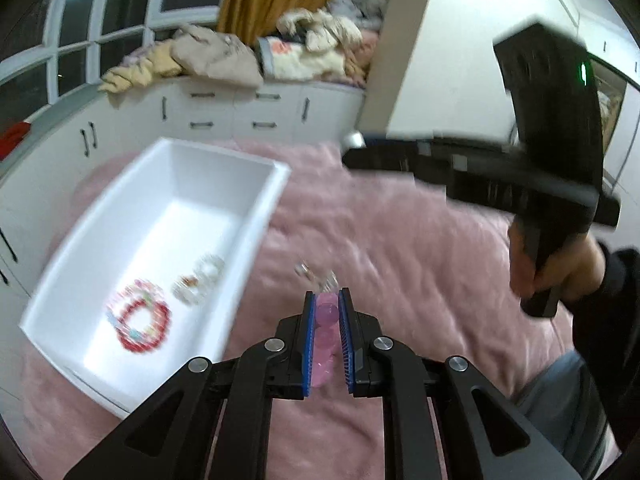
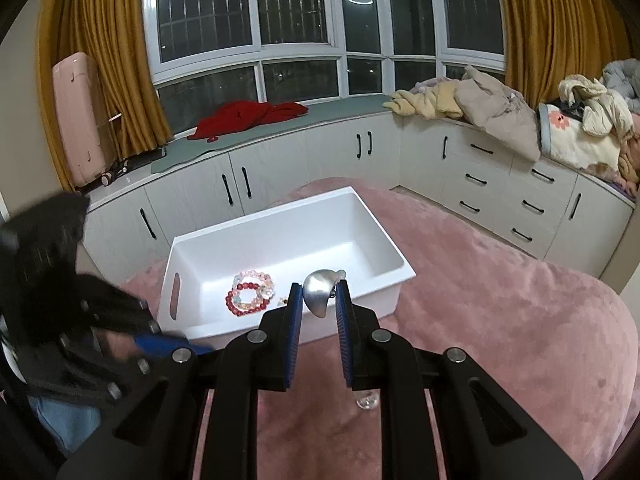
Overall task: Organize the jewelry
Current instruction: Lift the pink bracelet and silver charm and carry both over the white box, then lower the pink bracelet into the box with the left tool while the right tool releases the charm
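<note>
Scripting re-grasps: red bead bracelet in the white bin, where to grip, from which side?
Pinch across the strand of the red bead bracelet at its left arc, clear of the pastel bracelet overlapping its far side. Come straight down: it lies flat on the floor of the white bin, whose walls would likely block a sideways approach.

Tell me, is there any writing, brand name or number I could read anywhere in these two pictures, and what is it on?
None: no legible word, number or brand shows in either view.
The white bin, the pink suitcase and both grippers carry no visible text.
The blanket shows only a flower pattern, no letters.
The green light on the right gripper's body is a plain glow, not a sign.
</note>
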A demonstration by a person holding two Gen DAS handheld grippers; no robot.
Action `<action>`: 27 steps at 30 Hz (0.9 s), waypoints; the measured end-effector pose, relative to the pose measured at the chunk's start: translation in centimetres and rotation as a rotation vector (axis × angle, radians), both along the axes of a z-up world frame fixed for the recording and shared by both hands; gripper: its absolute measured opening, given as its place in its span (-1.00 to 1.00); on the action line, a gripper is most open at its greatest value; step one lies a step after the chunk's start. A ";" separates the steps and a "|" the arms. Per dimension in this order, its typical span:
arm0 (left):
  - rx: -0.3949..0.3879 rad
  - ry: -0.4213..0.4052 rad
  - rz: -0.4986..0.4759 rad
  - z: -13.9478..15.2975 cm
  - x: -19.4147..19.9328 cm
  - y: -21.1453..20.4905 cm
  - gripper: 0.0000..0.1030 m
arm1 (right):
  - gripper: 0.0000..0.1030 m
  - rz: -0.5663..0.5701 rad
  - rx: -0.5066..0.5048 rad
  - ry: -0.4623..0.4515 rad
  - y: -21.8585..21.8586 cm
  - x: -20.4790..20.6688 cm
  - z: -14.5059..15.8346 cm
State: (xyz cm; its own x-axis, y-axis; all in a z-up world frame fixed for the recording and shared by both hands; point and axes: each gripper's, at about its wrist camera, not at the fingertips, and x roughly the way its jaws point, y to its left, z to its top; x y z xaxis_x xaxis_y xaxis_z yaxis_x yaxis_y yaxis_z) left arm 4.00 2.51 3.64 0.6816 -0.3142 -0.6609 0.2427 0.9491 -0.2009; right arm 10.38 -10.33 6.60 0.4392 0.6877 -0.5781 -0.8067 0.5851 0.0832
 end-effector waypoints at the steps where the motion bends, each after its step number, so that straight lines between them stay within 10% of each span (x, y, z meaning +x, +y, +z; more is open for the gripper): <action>1: -0.003 -0.013 0.015 0.6 0.0 0.7 -0.68 | -0.66 0.005 0.000 0.000 0.3 0.1 0.1; 13: -0.007 -0.088 0.155 4.1 0.7 8.7 -0.68 | -0.66 0.063 -0.003 -0.001 5.3 1.3 0.9; 27: 0.042 0.043 0.260 -1.8 4.0 13.6 -0.68 | -0.63 0.075 -0.089 0.123 12.5 5.2 -4.6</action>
State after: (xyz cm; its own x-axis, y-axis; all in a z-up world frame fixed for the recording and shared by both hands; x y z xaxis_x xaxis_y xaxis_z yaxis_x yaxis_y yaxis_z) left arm 8.05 16.07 1.85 0.7069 -0.1040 -0.6997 -0.0183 0.9861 -0.1650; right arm 15.60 2.18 2.01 0.3113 0.6594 -0.6843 -0.8351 0.5335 0.1342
